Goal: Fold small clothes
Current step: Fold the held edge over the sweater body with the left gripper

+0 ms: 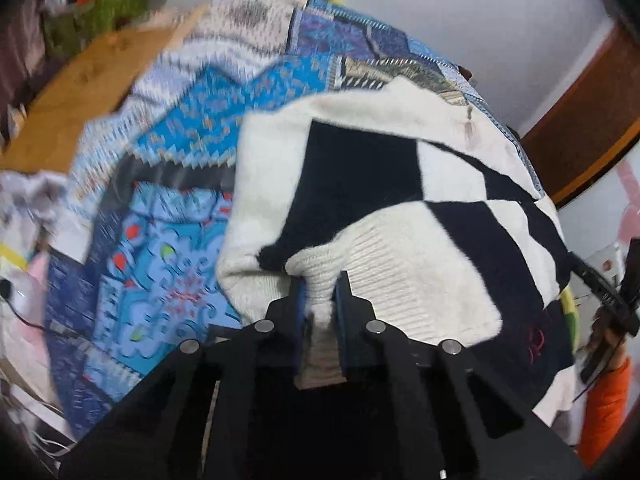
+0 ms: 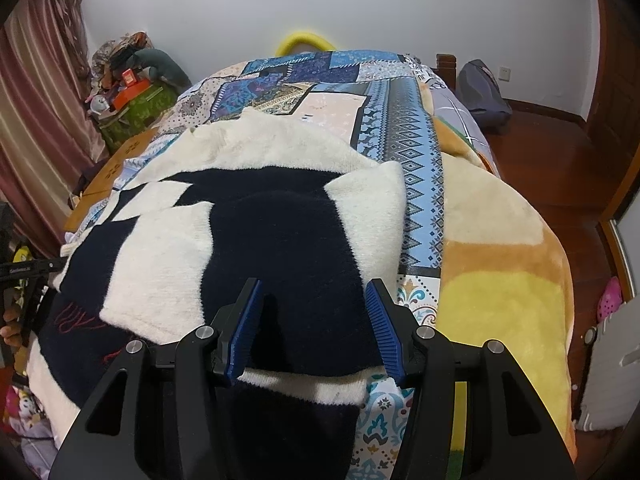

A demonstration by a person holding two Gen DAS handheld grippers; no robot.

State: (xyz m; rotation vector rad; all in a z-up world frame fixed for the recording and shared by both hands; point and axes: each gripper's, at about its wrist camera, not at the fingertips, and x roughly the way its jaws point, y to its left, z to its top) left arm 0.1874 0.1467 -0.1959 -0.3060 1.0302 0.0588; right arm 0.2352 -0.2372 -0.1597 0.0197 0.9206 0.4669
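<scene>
A cream and black knit sweater lies on the blue patchwork bedspread. In the left wrist view my left gripper is shut on a cream ribbed edge of the sweater and lifts a fold of it. In the right wrist view my right gripper is open, its blue pads on either side of a black part of the sweater, just above it. The right gripper also shows at the right edge of the left wrist view, its jaws not readable there.
A fleece blanket in orange and yellow covers the bed's right side. A cluttered stand and curtains are at the left. Wooden floor and a dark bag lie to the right. Clothes are piled at left.
</scene>
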